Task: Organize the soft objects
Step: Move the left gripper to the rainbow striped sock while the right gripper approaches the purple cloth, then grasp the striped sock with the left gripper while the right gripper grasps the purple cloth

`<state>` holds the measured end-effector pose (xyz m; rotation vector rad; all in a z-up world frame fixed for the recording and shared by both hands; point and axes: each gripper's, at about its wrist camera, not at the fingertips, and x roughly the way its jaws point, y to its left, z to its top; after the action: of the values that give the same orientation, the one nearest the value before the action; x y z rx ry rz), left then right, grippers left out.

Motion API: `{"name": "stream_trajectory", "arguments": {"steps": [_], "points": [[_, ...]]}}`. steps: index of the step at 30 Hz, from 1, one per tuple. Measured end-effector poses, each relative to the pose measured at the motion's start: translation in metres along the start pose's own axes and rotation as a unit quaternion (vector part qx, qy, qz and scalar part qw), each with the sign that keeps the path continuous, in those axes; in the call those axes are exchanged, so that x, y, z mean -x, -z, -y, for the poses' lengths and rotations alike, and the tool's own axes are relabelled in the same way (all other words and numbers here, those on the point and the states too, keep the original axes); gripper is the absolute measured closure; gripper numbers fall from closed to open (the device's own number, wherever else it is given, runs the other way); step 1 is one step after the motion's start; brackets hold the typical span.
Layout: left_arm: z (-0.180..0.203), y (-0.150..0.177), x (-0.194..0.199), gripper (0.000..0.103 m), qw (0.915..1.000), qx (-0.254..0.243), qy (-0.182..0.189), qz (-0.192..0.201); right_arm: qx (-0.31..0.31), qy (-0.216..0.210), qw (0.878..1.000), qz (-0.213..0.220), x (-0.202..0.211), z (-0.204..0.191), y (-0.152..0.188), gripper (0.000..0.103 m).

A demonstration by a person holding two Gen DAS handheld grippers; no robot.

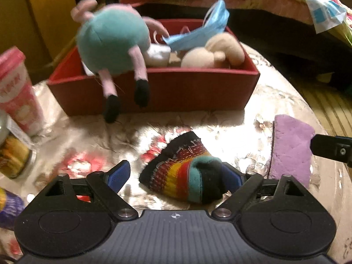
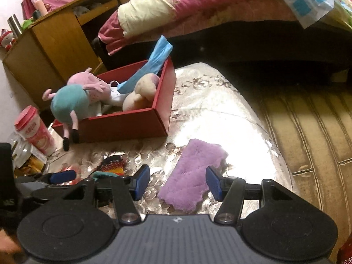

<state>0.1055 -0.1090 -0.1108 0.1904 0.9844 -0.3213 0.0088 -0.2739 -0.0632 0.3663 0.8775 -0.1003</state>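
A striped sock (image 1: 182, 171) lies crumpled on the shiny flowered tablecloth (image 1: 88, 127), between the fingers of my left gripper (image 1: 176, 176), which is open. Its toe end covers part of the right pad, and the left pad stands apart from it. A purple fuzzy cloth (image 2: 191, 176) lies flat between the fingers of my right gripper (image 2: 178, 182), also open, with a gap at the left pad. Behind them a red box (image 1: 154, 92) holds a beige plush (image 1: 215, 52) and a blue face mask (image 1: 198, 33). A pig plush (image 1: 112, 41) with a teal body hangs over the box's front wall.
A pink cup (image 1: 17, 92) and a glass jar (image 1: 13, 156) stand at the table's left. The table edge curves close on the right, with a bamboo mat (image 2: 308, 121) beyond. A wooden cabinet (image 2: 55, 44) and a bed with a quilt (image 2: 198, 6) lie behind.
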Motion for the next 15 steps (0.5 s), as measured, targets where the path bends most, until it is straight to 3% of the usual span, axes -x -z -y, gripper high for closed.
{"name": "stream_trajectory", "arguments": {"steps": [4, 8, 11, 15], "points": [[0.002, 0.006, -0.01, 0.029, 1.0, 0.008, 0.002, -0.004, 0.006, 0.021, 1.0, -0.015, -0.024, -0.003, -0.006, 0.067], [0.0, 0.005, 0.0, 0.06, 0.9997, 0.009, 0.015, -0.014, -0.015, 0.033, 0.999, -0.037, -0.045, -0.005, -0.011, 0.067], [-0.001, 0.01, 0.008, 0.066, 0.9995, 0.006, 0.011, -0.029, -0.011, 0.036, 0.998, -0.05, -0.053, -0.015, -0.009, 0.067], [-0.002, 0.022, 0.021, 0.068, 0.999, 0.004, 0.01, -0.043, 0.024, 0.077, 0.995, -0.053, -0.064, -0.026, -0.001, 0.067]]}}
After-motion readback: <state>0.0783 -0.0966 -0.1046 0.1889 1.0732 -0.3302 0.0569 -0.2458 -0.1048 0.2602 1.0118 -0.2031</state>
